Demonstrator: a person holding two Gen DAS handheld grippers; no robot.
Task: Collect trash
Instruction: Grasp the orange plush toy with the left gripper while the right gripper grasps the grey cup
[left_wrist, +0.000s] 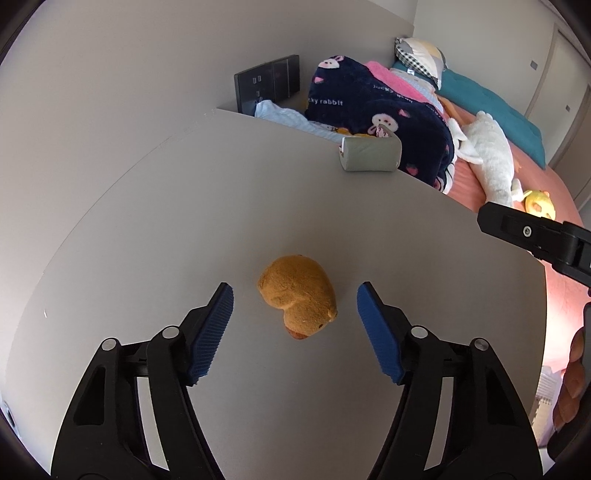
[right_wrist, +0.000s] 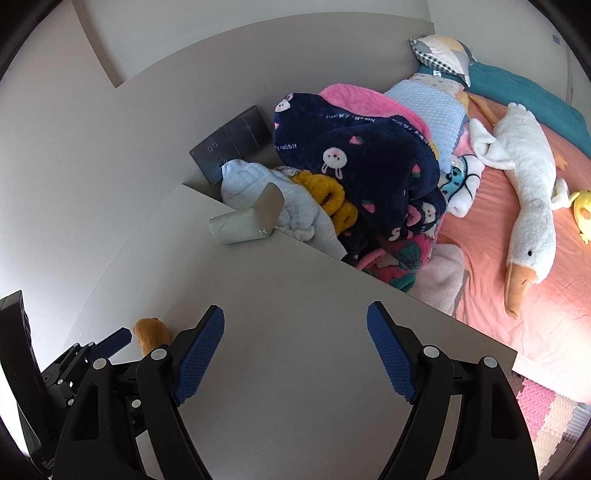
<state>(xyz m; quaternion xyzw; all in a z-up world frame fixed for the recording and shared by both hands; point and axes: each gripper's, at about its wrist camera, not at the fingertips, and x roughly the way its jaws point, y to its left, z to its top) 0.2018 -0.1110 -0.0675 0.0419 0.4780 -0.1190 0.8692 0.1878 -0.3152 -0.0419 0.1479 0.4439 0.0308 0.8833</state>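
Note:
A small brown plush toy (left_wrist: 299, 297) lies on the grey table (left_wrist: 184, 229), between the blue pads of my left gripper (left_wrist: 295, 301), which is open and apart from the toy. The toy also shows in the right wrist view (right_wrist: 149, 334) at the lower left, beside the left gripper's blue fingertip (right_wrist: 116, 339). My right gripper (right_wrist: 295, 325) is open and empty above the table (right_wrist: 295, 302). A grey-green folded packet (left_wrist: 369, 154) sits at the table's far edge; it also shows in the right wrist view (right_wrist: 245, 219).
A bed with a pink sheet (right_wrist: 491, 266) lies beyond the table, piled with a navy rabbit blanket (right_wrist: 369, 158), a white goose plush (right_wrist: 528, 199) and pillows. A dark wall socket panel (left_wrist: 266, 81) is behind the table. Foam floor mats (right_wrist: 546, 417) are at lower right.

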